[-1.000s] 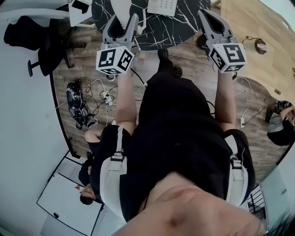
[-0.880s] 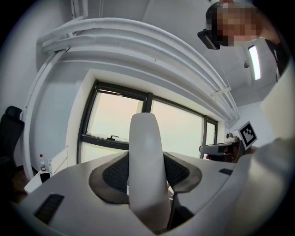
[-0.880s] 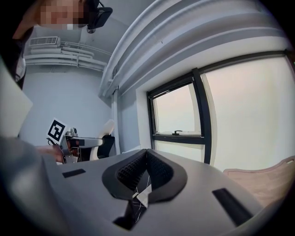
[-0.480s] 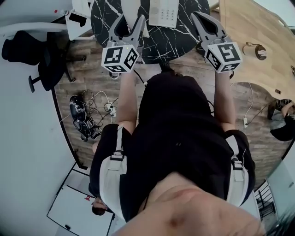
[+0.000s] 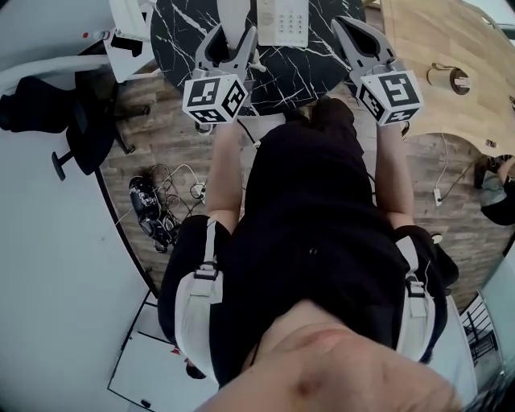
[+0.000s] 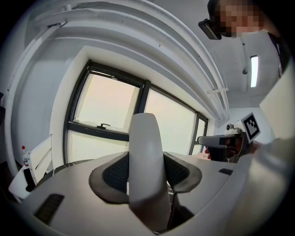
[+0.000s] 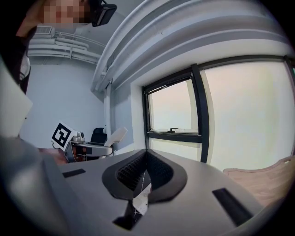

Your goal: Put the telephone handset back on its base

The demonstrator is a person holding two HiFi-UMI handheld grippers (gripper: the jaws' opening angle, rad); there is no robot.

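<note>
My left gripper (image 5: 228, 44) is shut on the white telephone handset (image 5: 233, 14), which stands up between its jaws over the black marble table (image 5: 181, 32). The white telephone base (image 5: 283, 20) with its keypad lies on that table just right of the handset. In the left gripper view the handset (image 6: 145, 138) fills the gap between the dark pads (image 6: 113, 173) of the left gripper (image 6: 146, 159). My right gripper (image 5: 354, 32) hovers at the table's near edge, right of the base, shut with nothing in it. In the right gripper view, the pads of the right gripper (image 7: 144, 171) meet.
A wooden table (image 5: 434, 36) with a small round object (image 5: 451, 78) stands at the right. A black office chair (image 5: 56, 113) and a tangle of cables (image 5: 153, 209) sit on the wood floor at the left. Large windows face both gripper views.
The person has stepped closer to the marble table. Both grippers now reach over its near edge, and the held handset has come nearer the base.
</note>
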